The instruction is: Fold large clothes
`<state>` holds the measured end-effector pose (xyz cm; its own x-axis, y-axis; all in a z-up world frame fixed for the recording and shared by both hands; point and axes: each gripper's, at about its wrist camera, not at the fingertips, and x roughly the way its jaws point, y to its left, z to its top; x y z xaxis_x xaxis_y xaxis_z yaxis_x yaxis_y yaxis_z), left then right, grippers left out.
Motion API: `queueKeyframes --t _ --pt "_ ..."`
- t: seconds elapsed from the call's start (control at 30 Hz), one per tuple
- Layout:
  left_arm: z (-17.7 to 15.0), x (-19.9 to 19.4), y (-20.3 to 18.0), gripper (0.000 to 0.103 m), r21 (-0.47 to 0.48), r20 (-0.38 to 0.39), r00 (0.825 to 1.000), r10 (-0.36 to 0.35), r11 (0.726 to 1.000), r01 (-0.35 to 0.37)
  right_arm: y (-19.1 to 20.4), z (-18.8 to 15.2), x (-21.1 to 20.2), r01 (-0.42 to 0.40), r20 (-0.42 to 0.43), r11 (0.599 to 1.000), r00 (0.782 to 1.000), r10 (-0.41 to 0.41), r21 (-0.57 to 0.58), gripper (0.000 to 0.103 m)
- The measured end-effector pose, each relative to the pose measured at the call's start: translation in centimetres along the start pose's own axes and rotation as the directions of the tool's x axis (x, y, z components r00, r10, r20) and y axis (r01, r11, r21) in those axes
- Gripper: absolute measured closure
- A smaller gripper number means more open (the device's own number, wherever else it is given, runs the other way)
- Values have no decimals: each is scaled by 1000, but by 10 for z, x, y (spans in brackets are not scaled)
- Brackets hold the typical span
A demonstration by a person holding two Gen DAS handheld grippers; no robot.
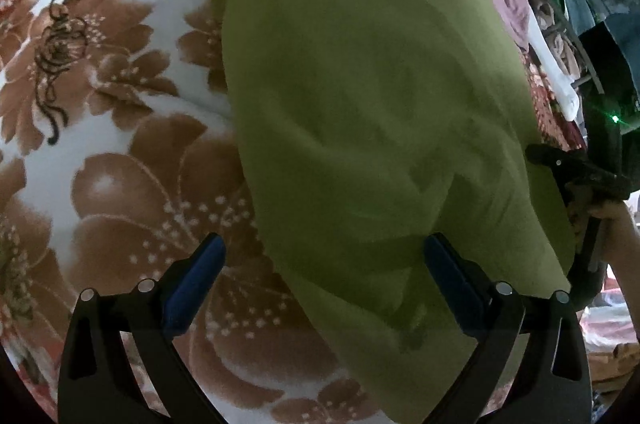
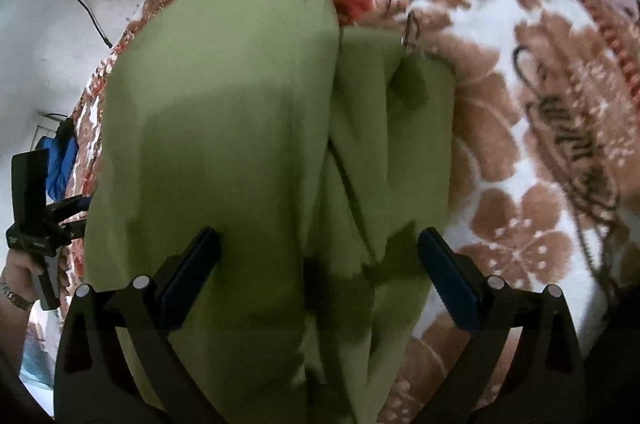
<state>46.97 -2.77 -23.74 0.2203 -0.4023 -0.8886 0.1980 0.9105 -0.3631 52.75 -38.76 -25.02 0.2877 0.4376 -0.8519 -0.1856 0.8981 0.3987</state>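
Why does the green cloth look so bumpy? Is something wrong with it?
Nothing is torn or spilled. The green cloth just lies rumpled on the flowery blanket, with uneven folds down its middle. Both grippers are open.

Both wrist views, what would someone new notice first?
The olive-green garment fills the middle of both views, lying in long folds on a brown-and-white floral blanket. The left gripper and right gripper both hang open over the cloth's near end, gripping nothing.
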Motion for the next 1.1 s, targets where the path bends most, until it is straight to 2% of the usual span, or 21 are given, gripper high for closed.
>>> queueKeyframes --t 0.17,0.33,0.4,0.43,0.47,0.53,0.6,0.67,0.8,0.87,0.9,0.93,1.0,1.1 --pt "1 14 4 4 -2 -4 999 -33 999 33 -4 0 12 -50 -4 999 999 50 15 4" --pt "-3 29 20 4 -102 5 982 -187 977 186 5 -5 24 -136 -48 991 989 137 10 4" --pt "-5 32 24 6 -130 16 964 -265 955 265 7 -7 26 -165 -67 986 984 165 3 4" --pt "-6 34 24 6 -145 21 950 -313 939 313 8 -8 27 -177 -77 984 981 176 -2 4" --pt "-7 35 22 5 -154 29 923 -385 910 384 8 -9 27 -194 -83 981 978 193 0 4" --pt "-7 32 14 5 -116 36 928 -372 921 373 7 -10 24 -231 -83 973 969 232 14 7" --pt "-6 29 7 5 -78 33 933 -359 930 360 7 -10 19 -256 -81 966 963 257 15 20" --pt "-7 27 7 5 -77 44 928 -371 925 373 6 -11 14 -255 -79 967 964 255 5 28" --pt "-9 48 23 5 -139 -3 915 -404 906 400 -2 -14 20 -270 -89 962 958 271 31 32" --pt "-8 52 23 6 -129 -6 925 -379 918 376 -8 -12 25 -281 -86 958 955 285 57 38" --pt "-10 52 18 15 -111 -4 931 -364 926 362 -10 -12 24 -287 -82 956 953 292 66 44" --pt "-9 48 13 18 -86 -1 939 -344 935 343 -12 -12 23 -291 -76 954 952 297 78 48" --pt "-12 36 7 33 -52 16 947 -321 946 321 -8 -10 13 -305 -65 950 949 309 64 63" --pt "-16 26 10 51 -64 48 939 -341 937 343 0 -13 2 -333 -60 942 940 335 34 73"
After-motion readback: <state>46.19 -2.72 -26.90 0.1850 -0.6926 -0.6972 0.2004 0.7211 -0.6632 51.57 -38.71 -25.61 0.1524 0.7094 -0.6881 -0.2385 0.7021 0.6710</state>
